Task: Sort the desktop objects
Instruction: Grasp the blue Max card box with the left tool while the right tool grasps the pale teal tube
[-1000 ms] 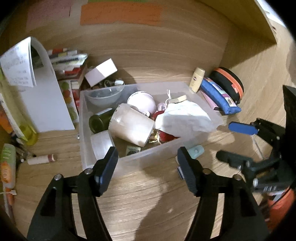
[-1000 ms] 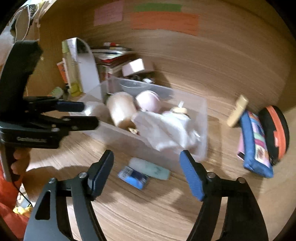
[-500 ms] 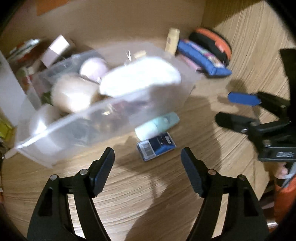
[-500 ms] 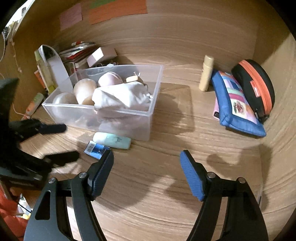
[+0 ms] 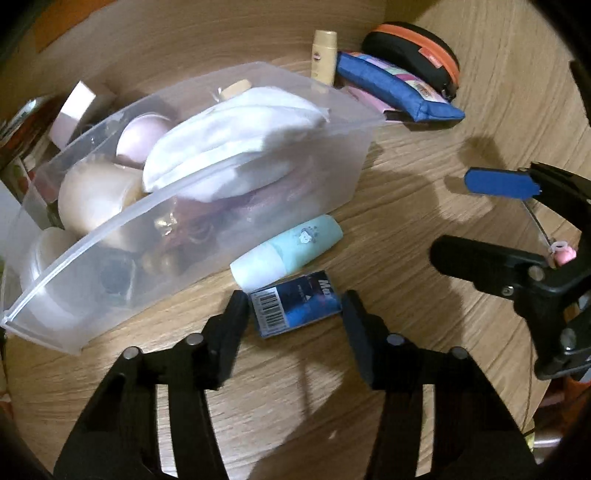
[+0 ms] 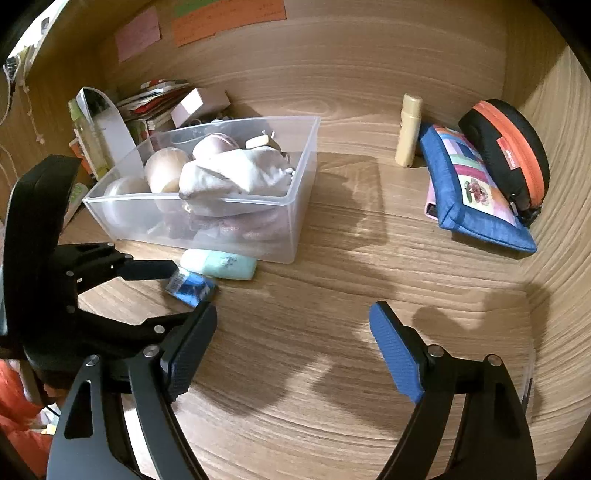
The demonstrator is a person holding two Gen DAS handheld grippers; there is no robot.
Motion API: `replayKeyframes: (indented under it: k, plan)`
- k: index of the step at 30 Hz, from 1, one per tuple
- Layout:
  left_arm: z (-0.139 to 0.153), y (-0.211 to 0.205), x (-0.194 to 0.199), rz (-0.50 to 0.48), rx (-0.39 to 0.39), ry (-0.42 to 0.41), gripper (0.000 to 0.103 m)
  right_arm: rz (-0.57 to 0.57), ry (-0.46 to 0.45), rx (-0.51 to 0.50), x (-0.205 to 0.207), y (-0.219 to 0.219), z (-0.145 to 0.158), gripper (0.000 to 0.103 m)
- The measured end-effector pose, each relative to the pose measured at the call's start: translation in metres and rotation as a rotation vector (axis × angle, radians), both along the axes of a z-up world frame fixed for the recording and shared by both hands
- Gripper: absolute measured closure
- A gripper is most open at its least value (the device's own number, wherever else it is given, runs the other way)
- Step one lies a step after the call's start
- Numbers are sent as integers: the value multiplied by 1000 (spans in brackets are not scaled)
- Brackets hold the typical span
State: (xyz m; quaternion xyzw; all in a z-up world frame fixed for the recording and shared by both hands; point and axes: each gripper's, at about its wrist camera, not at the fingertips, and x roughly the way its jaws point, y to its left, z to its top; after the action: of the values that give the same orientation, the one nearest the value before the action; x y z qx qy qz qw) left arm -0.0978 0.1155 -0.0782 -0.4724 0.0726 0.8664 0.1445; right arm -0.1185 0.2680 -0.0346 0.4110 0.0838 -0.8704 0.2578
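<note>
One blue box (image 5: 295,308) between spread left jaws, one mint bottle (image 5: 287,251), right jaws spread

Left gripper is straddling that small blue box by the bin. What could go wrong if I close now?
The mint tube lies against the blue box, so the closing left gripper may nudge or roll it. The box lies flat and skewed between the fingers; it might twist or slip out. The clear bin stands close by, so the left finger could catch its wall.

desk (image 6: 332,295): wood grain | wall (image 6: 351,55): wood, paper notes (image 6: 229,18)
</note>
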Motion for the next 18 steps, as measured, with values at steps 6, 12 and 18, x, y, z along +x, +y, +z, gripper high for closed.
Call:
replayKeyframes:
  k: [6, 12, 18]
  plan:
    - [4, -15, 4, 34, 30, 11, 52, -1, -10, -2, -3, -5, -2, 20]
    - [25, -47, 26, 103, 71, 89, 52, 53, -78, -15, -12, -25, -14, 20]
    - [45, -71, 43, 145, 81, 159, 52, 74, -102, 13, -19, -54, -22, 20]
